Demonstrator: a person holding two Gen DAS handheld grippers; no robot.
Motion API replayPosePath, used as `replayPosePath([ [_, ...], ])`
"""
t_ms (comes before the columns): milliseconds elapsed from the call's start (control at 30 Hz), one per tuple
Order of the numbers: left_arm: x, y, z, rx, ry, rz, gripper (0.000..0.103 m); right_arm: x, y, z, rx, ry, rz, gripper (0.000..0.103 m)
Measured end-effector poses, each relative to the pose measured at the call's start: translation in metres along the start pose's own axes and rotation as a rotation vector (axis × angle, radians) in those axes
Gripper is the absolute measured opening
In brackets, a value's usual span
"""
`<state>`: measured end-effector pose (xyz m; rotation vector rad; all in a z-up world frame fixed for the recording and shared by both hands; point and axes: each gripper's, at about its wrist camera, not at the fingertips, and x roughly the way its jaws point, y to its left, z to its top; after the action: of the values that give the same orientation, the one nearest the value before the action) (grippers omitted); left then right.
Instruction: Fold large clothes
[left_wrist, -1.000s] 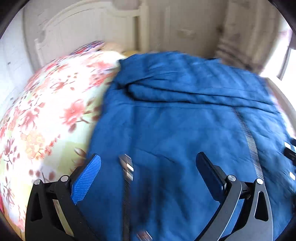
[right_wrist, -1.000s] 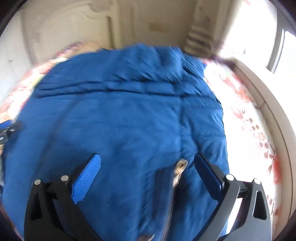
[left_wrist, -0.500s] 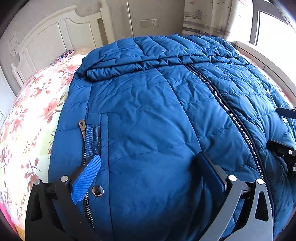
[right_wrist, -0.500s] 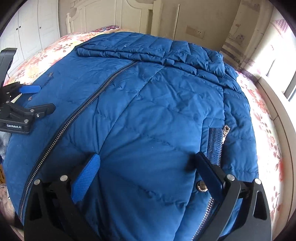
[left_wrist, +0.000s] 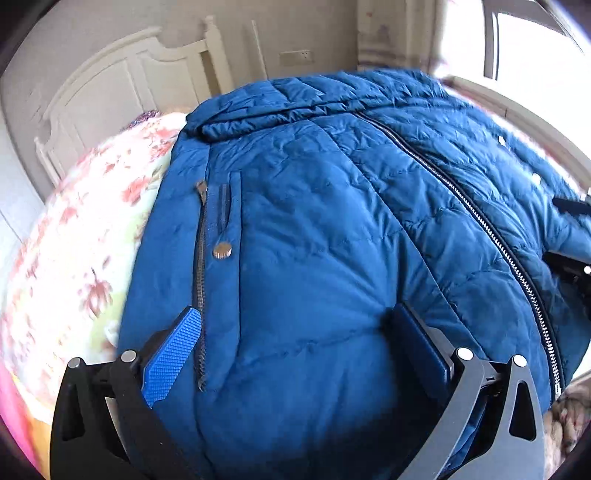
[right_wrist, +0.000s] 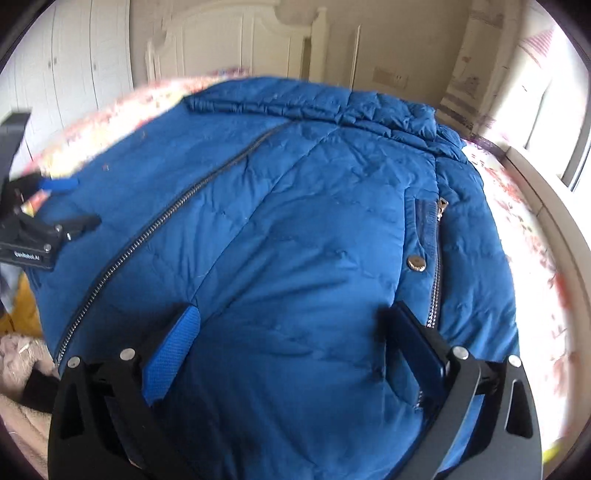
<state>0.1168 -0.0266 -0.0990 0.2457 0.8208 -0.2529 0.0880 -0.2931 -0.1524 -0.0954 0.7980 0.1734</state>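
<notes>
The blue jacket (left_wrist: 332, 229) lies flat on the flowered bed (left_wrist: 85, 229), front side up, zipper (left_wrist: 491, 236) closed. The left gripper (left_wrist: 295, 343) and the right gripper (right_wrist: 291, 343) are both wide open over its lower part, near the pockets.

bright daylight | window (left_wrist: 524, 40) glare right | fisheye edges, slight blur
</notes>
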Motion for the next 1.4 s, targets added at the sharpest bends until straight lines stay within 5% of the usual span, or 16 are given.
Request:
replayPosePath([
  [167,-0.004,0.002,-0.001,0.021,0.005,0.01,0.099,-0.006,0.003,0.005,-0.004,0.055,-0.025,0.1],
  [800,-0.029,0.013,-0.028,0.006,-0.004,0.019,0.099,-0.042,-0.011,-0.037,0.015,0.019,0.008,0.101],
  [967,-0.053,0.058,-0.059,-0.118,-0.016,0.044,0.099,-0.077,-0.031,-0.057,0.042,0.0,-0.048,0.1],
  [1033,-0.059,0.081,-0.073,-0.198,-0.025,0.019,0.099,-0.091,-0.055,-0.07,0.13,-0.017,-0.093,0.1],
  [1200,-0.065,0.102,-0.089,-0.295,-0.064,-0.03,0.099,-0.102,-0.104,-0.097,0.384,-0.048,-0.026,0.099],
  [1400,-0.06,0.079,-0.078,-0.251,-0.09,-0.102,0.099,-0.081,-0.078,-0.091,0.326,-0.033,0.008,0.082],
])
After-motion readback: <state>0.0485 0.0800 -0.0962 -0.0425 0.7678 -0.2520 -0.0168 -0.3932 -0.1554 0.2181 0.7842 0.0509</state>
